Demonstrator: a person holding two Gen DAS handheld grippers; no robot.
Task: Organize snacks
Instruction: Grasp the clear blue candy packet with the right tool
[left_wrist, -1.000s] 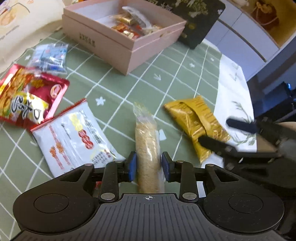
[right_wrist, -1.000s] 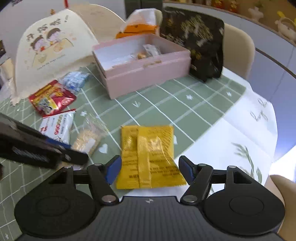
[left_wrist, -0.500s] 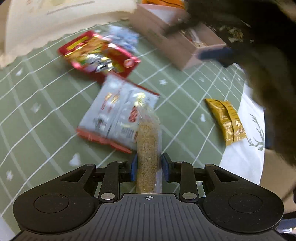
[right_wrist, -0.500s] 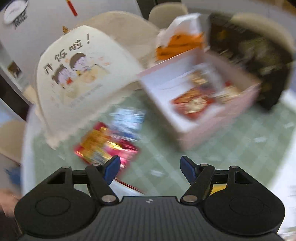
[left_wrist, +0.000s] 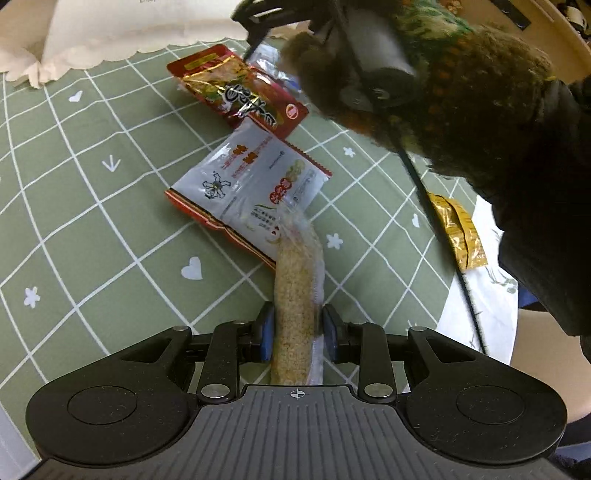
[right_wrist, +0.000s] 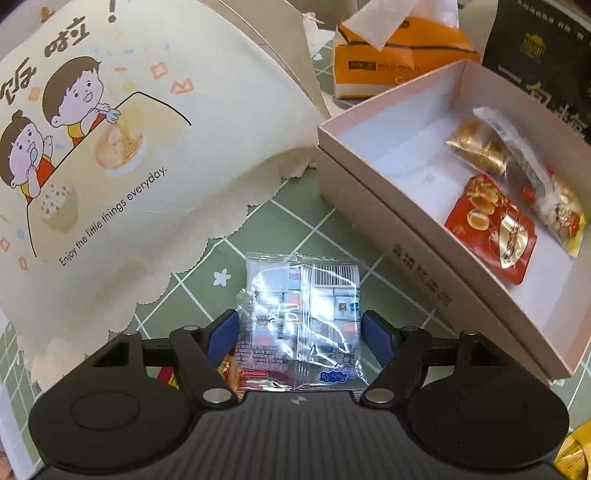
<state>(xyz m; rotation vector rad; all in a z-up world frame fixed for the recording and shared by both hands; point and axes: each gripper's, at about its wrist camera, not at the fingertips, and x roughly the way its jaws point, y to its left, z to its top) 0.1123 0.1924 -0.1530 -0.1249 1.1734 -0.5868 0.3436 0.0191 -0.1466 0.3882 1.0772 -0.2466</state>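
Note:
My left gripper (left_wrist: 297, 326) is shut on a long clear pack of tan crumbly snack (left_wrist: 297, 291) and holds it above the green checked cloth. Below it lie a white-and-red packet (left_wrist: 247, 192), a red packet (left_wrist: 240, 92) and a yellow packet (left_wrist: 458, 229). My right gripper (right_wrist: 299, 334) is open, its blue pads on either side of a clear Peppa Pig packet (right_wrist: 303, 310) that lies on the cloth. The pink box (right_wrist: 406, 236) stands open to the right, with a red packet (right_wrist: 491, 229) and gold-wrapped snacks (right_wrist: 480, 147) inside.
A cream cartoon-printed food cover (right_wrist: 122, 155) stands close on the left of the right gripper. An orange tissue pack (right_wrist: 399, 62) and a black box (right_wrist: 543, 55) stand behind the pink box. The person's sleeved right arm (left_wrist: 461, 92) crosses the left wrist view.
My left gripper has lifted the tan pack off the cloth and swung left. My right gripper left the yellow packet and moved far left to straddle the clear Peppa Pig packet.

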